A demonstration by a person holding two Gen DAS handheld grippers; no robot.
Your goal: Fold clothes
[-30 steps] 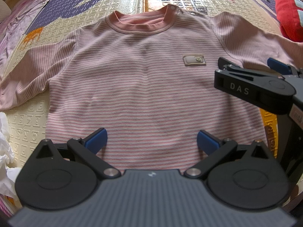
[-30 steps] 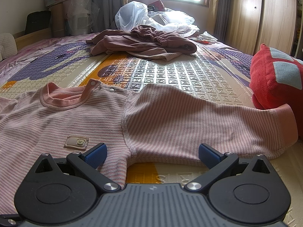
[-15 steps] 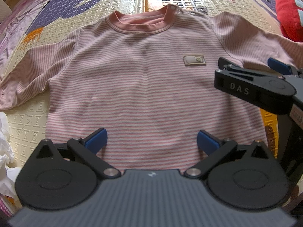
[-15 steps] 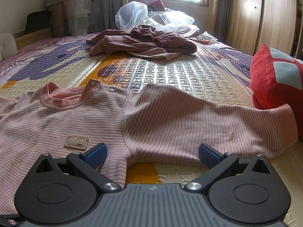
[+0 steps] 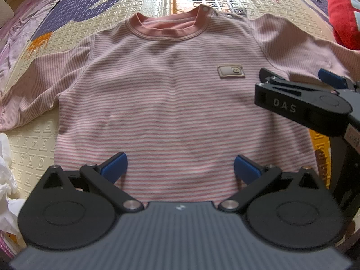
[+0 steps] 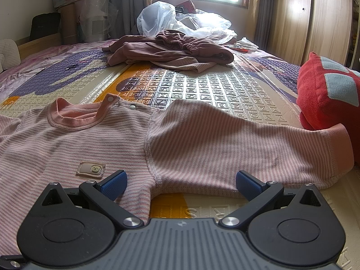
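You are holding the left gripper (image 5: 180, 168) spread, empty, over the hem; the right gripper (image 6: 181, 181) is gaping at the armpit. The striped shirt (image 5: 171, 103) is lying flat on the mat (image 6: 213, 90) — light, limp knit; pinch sleeve cuff (image 6: 339, 148).

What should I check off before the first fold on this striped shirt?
1. Shirt lies flat, front up, on the mat: ok.
2. Both sleeves spread out to the sides; the right sleeve shows in full, the other runs out of the left view: cannot tell.
3. Left tool open, empty, over the hem: ok.
4. Right tool open, empty, near the armpit seam: ok.
5. Sleeve cuff lies against the red cushion; whether it will catch: cannot tell.
6. Pile of clothes lies farther up the mat, apart from the shirt: ok.
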